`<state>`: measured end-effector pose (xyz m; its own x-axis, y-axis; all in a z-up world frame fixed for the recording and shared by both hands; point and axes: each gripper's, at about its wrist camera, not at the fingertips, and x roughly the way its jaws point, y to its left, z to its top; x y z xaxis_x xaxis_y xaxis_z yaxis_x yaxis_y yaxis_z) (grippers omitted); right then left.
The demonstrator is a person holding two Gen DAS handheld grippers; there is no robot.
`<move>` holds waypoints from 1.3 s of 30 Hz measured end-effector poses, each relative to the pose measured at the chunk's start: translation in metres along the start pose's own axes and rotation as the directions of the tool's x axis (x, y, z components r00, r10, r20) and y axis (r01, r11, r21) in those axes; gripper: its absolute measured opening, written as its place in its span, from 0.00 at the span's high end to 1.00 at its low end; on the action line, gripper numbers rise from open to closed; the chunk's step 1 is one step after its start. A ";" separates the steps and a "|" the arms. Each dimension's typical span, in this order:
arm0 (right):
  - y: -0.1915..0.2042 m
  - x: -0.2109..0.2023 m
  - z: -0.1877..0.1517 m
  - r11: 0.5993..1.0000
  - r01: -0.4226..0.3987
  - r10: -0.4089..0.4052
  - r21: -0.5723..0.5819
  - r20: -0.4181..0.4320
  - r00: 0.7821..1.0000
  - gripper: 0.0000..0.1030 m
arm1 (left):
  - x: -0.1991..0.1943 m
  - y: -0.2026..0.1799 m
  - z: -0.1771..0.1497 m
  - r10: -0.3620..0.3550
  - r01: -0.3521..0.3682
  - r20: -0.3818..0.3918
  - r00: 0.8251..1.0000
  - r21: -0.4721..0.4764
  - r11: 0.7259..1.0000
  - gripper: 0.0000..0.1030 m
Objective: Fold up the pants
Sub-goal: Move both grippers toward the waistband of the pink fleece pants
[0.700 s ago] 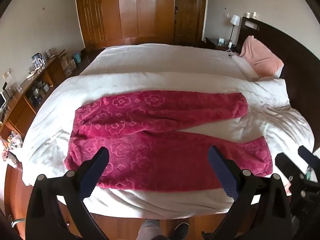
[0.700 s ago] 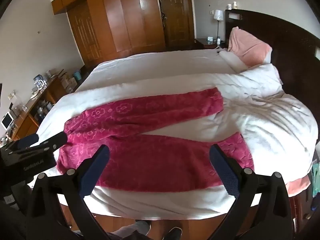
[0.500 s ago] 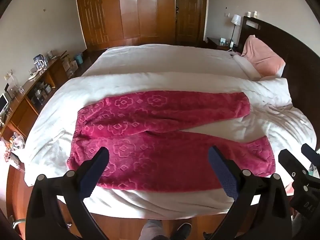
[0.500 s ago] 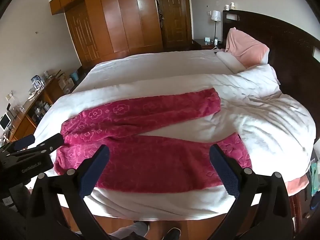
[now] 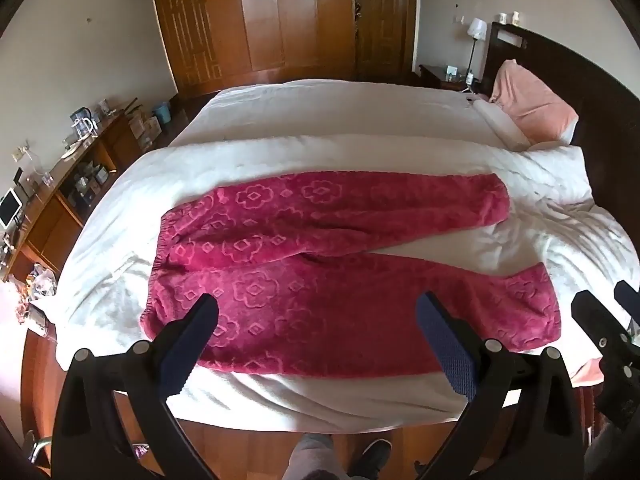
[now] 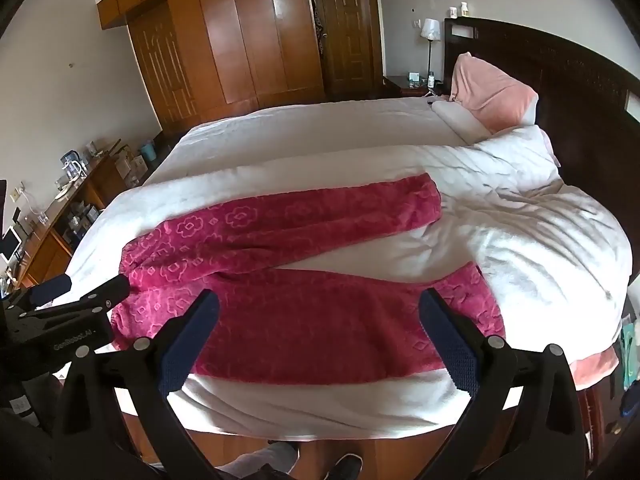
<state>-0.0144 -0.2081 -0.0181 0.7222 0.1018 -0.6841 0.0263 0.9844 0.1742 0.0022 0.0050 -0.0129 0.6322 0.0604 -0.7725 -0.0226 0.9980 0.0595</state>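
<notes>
While the pants (image 5: 340, 276) lie unfolded along the bed's (image 5: 320, 404) near edge, nothing is gripped. Both grippers, left gripper (image 5: 316, 332) and right gripper (image 6: 318, 328), are held with fingers spread; every fold remains.

The pants (image 5: 320, 256), magenta fleece with a raised flower pattern, lie spread flat across the bed (image 5: 320, 108) near its front edge, waistband toward the left side and both legs splayed toward the right. The left gripper (image 5: 316, 320) hovers above them, jaws wide apart and holding nothing.
</notes>
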 end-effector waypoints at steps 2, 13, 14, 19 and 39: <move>0.000 0.000 -0.001 1.000 0.001 -0.001 -0.001 0.001 1.000 0.02 | 0.001 0.000 0.000 0.001 -0.001 -0.001 1.000 0.000 1.000 0.05; -0.002 0.001 -0.001 1.000 0.011 -0.011 0.008 -0.007 1.000 0.02 | 0.004 -0.001 -0.003 0.011 -0.011 -0.008 1.000 0.009 1.000 0.05; -0.003 0.001 -0.001 1.000 0.010 -0.010 0.011 -0.009 1.000 0.02 | 0.005 0.000 -0.003 0.013 -0.013 -0.010 1.000 0.007 1.000 0.05; -0.004 0.004 0.000 1.000 0.010 -0.010 0.011 -0.015 1.000 0.02 | 0.009 0.001 -0.004 0.017 -0.017 -0.027 1.000 -0.004 1.000 0.05; 0.009 0.025 0.002 1.000 0.010 -0.008 0.019 -0.065 0.998 0.02 | 0.022 0.012 -0.001 0.026 -0.024 -0.072 0.997 0.026 0.999 0.05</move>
<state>0.0054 -0.1969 -0.0322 0.6753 0.1026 -0.7304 0.0467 0.9824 0.1811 0.0150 0.0183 -0.0303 0.5741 0.0879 -0.8140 -0.0179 0.9953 0.0948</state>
